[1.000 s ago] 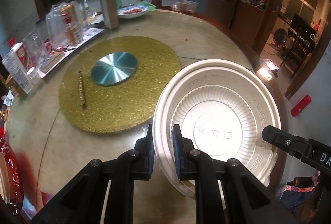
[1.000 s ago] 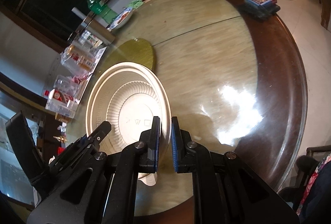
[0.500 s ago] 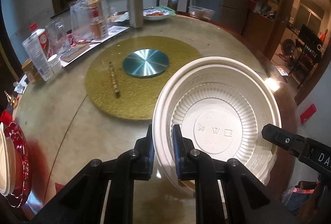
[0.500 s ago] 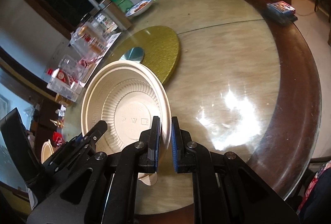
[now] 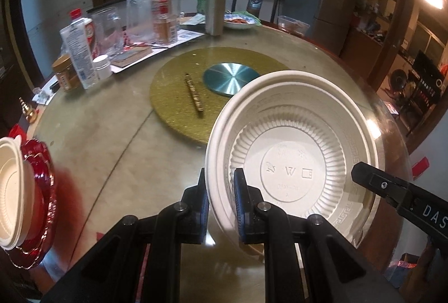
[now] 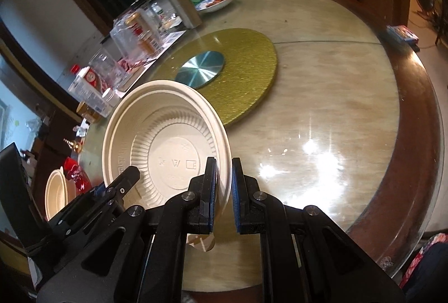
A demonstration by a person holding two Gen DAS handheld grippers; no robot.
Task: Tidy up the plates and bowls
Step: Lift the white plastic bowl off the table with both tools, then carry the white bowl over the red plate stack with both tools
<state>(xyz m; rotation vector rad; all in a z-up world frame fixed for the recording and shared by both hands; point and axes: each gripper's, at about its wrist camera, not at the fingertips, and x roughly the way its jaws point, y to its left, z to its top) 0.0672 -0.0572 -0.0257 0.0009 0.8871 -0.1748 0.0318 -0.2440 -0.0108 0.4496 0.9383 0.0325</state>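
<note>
Left wrist view looks down over a big round table [image 5: 117, 151] spread ahead of both tongs, with a gold turntable mat [image 5: 179, 95] at its centre, well beyond the tips. Closer in, a large cream disposable bowl [image 5: 291, 160] is carried upright above the table between the two tools. The left gripper [image 5: 221, 199] is clamped shut on the bowl's left rim, one pad inside and one outside. In the right wrist view the right gripper [image 6: 224, 188] pinches the opposite rim the same way, nearly closed. Far off to the left of the left tongs sits a red plate [image 5: 42, 207] holding another cream bowl [image 5: 11, 191], which looks like the stack to join. Doing this well probably means keeping both grips at one height so the thin rim does not buckle, travelling level, and centring the carried bowl over the waiting one before either pinch loosens.
</note>
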